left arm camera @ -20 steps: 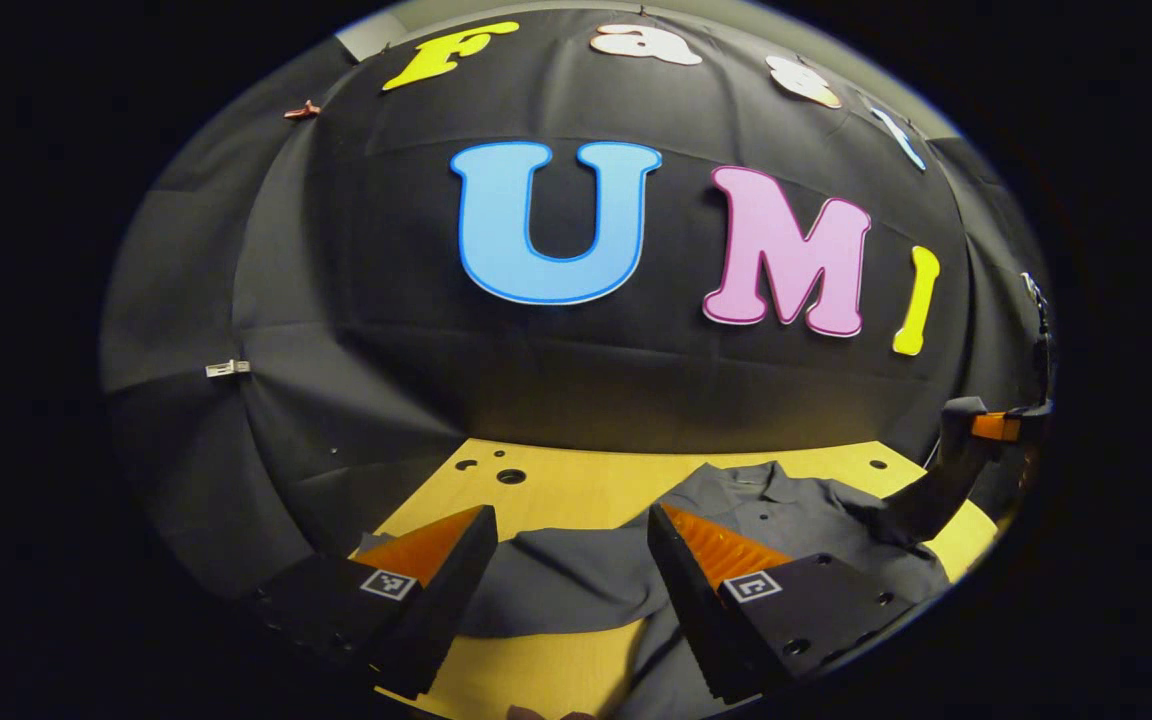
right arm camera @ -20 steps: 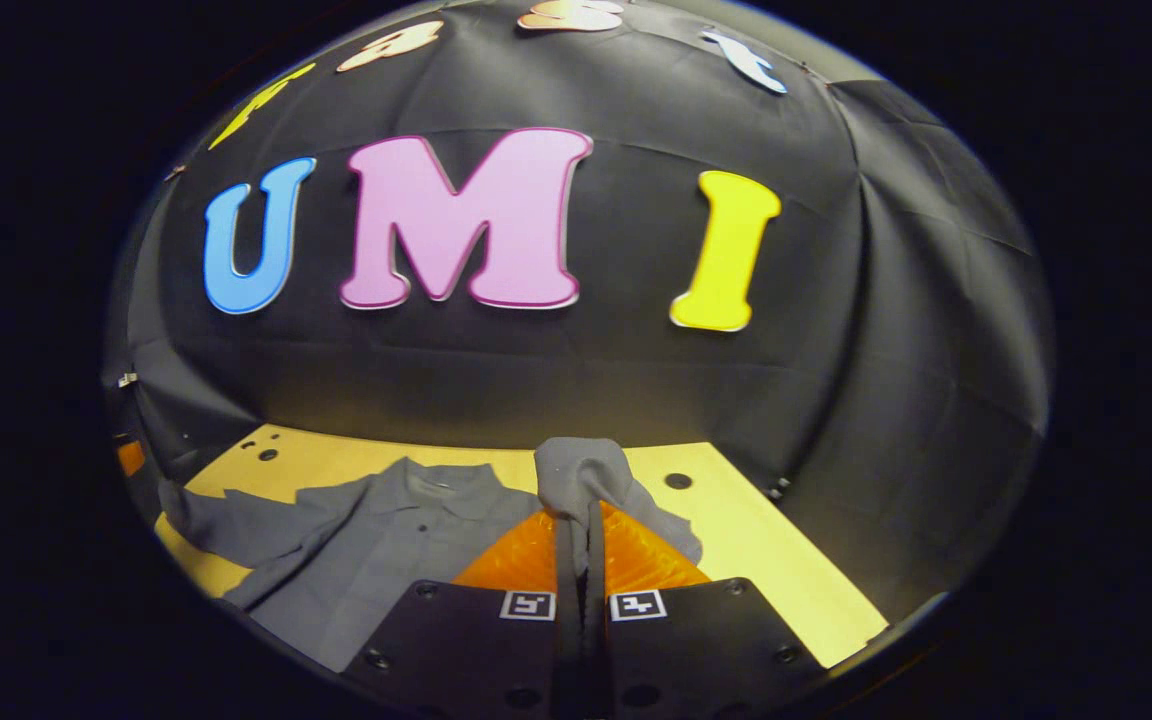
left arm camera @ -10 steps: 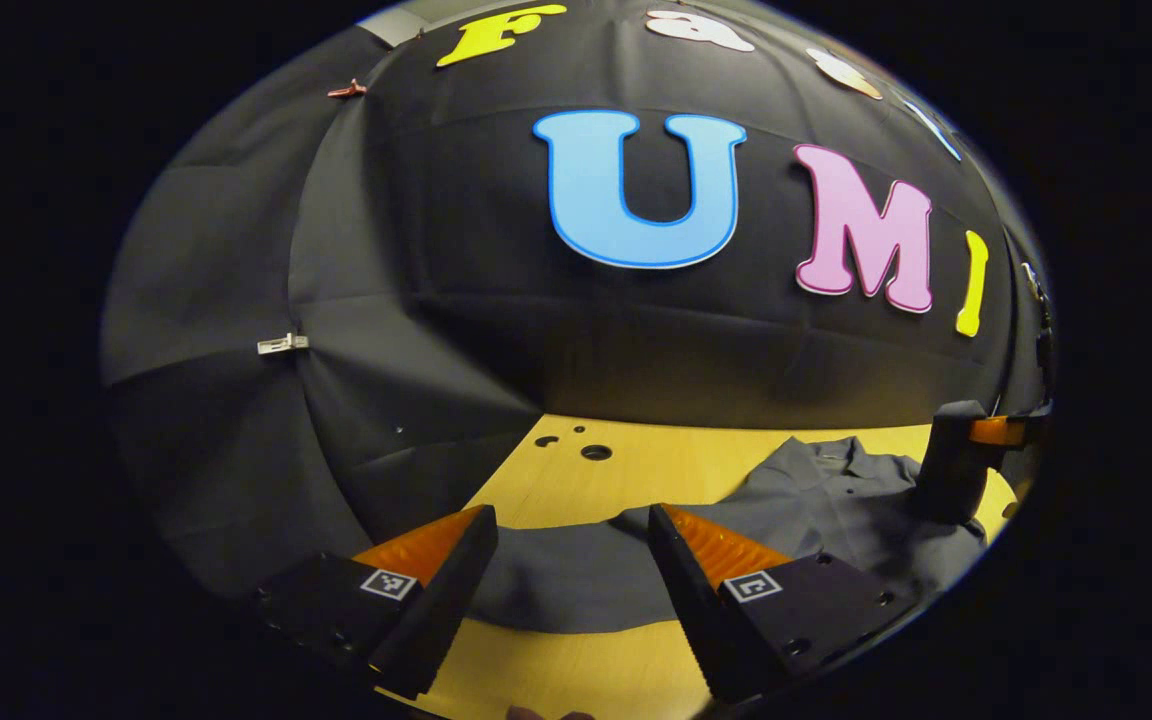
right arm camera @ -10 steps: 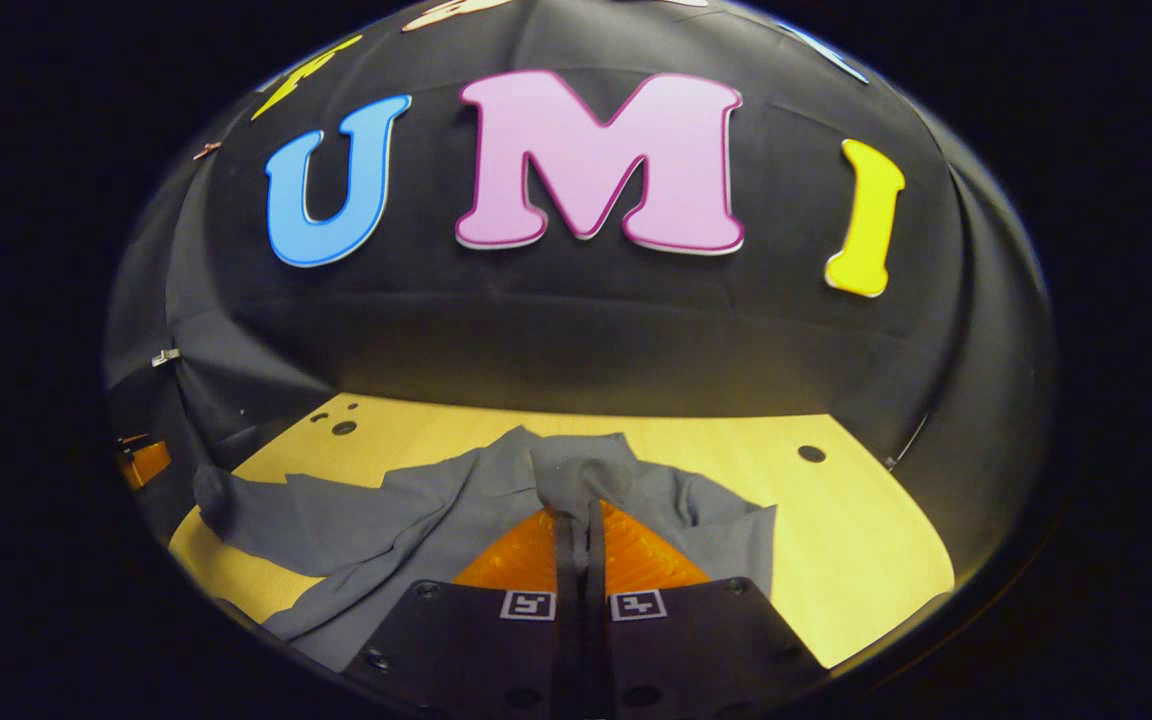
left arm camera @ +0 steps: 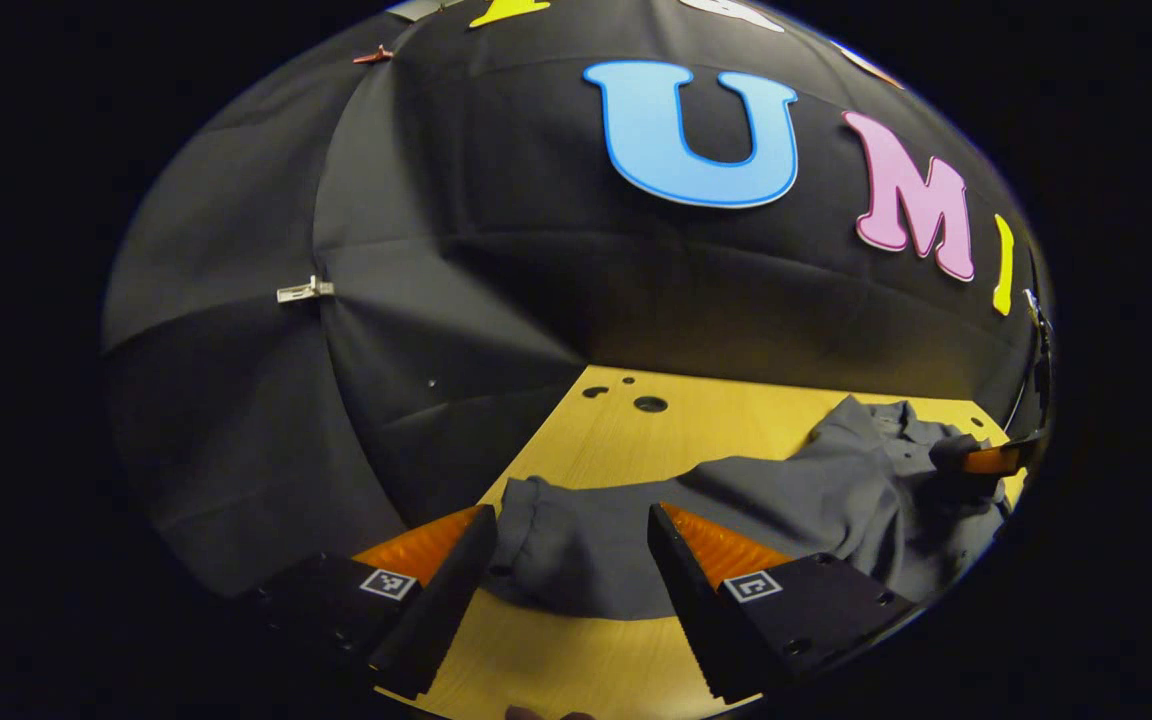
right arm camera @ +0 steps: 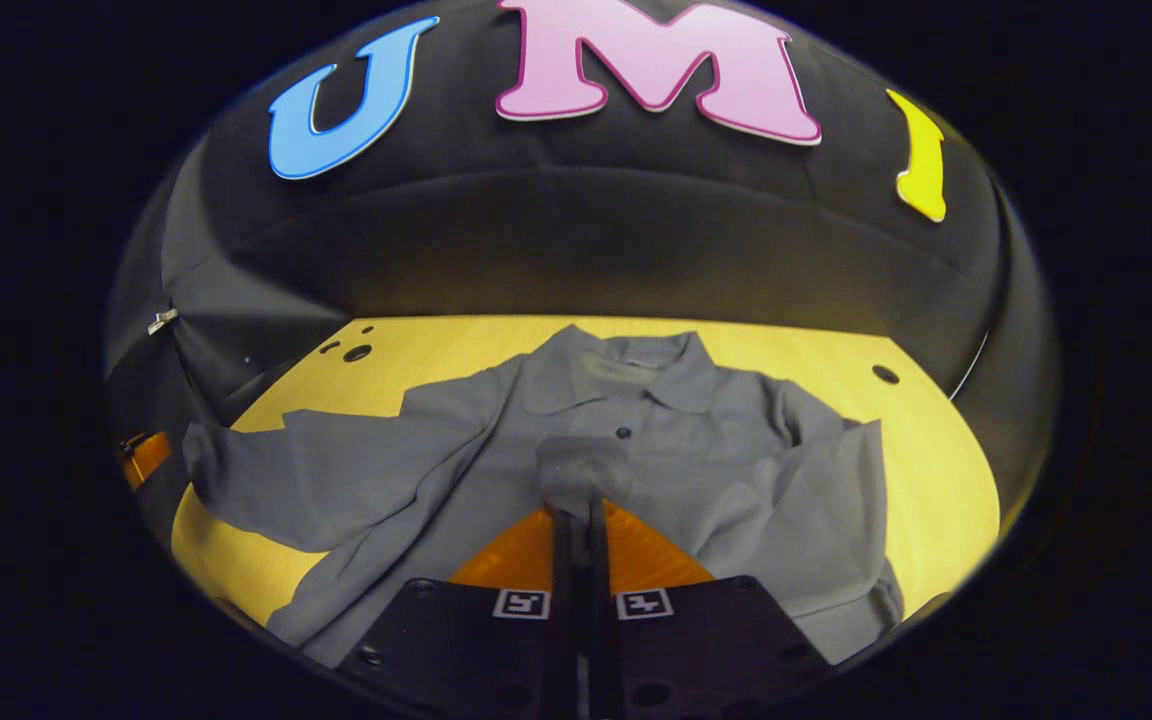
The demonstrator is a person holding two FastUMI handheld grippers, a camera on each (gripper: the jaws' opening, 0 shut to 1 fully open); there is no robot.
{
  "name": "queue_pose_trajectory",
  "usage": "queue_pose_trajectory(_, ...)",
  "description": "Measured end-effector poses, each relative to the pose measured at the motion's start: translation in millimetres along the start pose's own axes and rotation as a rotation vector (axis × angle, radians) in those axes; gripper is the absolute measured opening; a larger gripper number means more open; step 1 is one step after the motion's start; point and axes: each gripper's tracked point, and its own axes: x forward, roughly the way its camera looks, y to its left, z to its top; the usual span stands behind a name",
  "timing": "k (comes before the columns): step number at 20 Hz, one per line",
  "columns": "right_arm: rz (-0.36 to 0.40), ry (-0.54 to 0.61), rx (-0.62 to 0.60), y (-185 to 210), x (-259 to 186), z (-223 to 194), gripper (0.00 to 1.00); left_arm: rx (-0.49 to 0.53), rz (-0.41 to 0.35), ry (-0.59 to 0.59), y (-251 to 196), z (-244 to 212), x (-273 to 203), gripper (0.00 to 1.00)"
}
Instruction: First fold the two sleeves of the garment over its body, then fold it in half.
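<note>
Sleeve cuff (right arm camera: 581, 470) between closed fingers (right arm camera: 561, 535)

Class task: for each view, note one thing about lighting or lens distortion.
Left gripper view: the fisheye bows the table edges, and the shirt darkens towards the rim. Right gripper view: the table's far edge curves, and light falls evenly on the shirt's collar.

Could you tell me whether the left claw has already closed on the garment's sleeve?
No, in the left gripper view the left claw is open, its fingers straddling the sleeve lying on the table.

One grey shirt (right arm camera: 496, 450) with two sleeves – two grippers – on one wooden table (right arm camera: 436, 340).
</note>
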Motion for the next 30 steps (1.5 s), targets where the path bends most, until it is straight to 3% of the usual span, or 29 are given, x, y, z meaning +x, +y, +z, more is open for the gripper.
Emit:
queue_pose_trajectory(3, 0.033, 0.045, 0.033, 11.0, 2.6, -14.4, 0.14, 0.001, -0.004, 0.033, 1.3, -12.3, 11.7, 0.95)
queue_pose_trajectory(6, 0.132, 0.091, 0.079, 33.4, -4.5, -24.6, 0.22, 0.024, 0.011, 0.063, 4.7, -23.5, 24.2, 0.96)
queue_pose_trajectory(7, 0.184, 0.101, 0.103, 47.1, -8.3, -25.8, 0.27, 0.028, 0.019, 0.071, 6.1, -25.4, 28.2, 0.95)
queue_pose_trajectory(8, 0.247, 0.110, 0.130, 62.4, -15.0, -25.0, 0.50, 0.038, 0.027, 0.080, 7.2, -27.8, 31.8, 0.95)
queue_pose_trajectory(10, 0.323, 0.111, 0.140, 78.3, -33.6, -22.4, 0.64, 0.058, 0.038, 0.093, 10.6, -31.8, 38.7, 0.95)
queue_pose_trajectory(12, 0.300, 0.072, 0.087, 64.4, -46.9, -14.2, 0.76, 0.070, 0.034, 0.108, 11.0, -36.5, 46.3, 0.95)
queue_pose_trajectory(22, 0.107, -0.049, 0.057, -30.3, -137.2, -3.6, 0.77, 0.156, 0.044, 0.265, 16.6, -85.3, 66.0, 0.97)
queue_pose_trajectory(23, 0.095, -0.054, 0.066, -35.6, -143.5, -3.3, 0.77, 0.148, 0.039, 0.222, 12.9, -78.4, 68.0, 0.95)
queue_pose_trajectory(24, 0.083, -0.060, 0.071, -42.5, -149.1, -1.5, 0.77, 0.146, 0.041, 0.249, 10.4, -85.4, 70.0, 0.95)
queue_pose_trajectory(25, 0.068, -0.065, 0.073, -49.0, -154.4, -1.8, 0.77, 0.143, 0.039, 0.222, 8.3, -81.8, 69.6, 0.87)
queue_pose_trajectory(26, 0.057, -0.070, 0.078, -55.1, -159.9, -1.0, 0.77, 0.140, 0.022, 0.239, 5.4, -86.1, 70.2, 0.87)
queue_pose_trajectory(30, 0.006, -0.088, 0.086, -77.5, -178.7, 1.2, 0.77, 0.211, 0.043, 0.244, 10.3, -83.6, 79.8, 0.22)
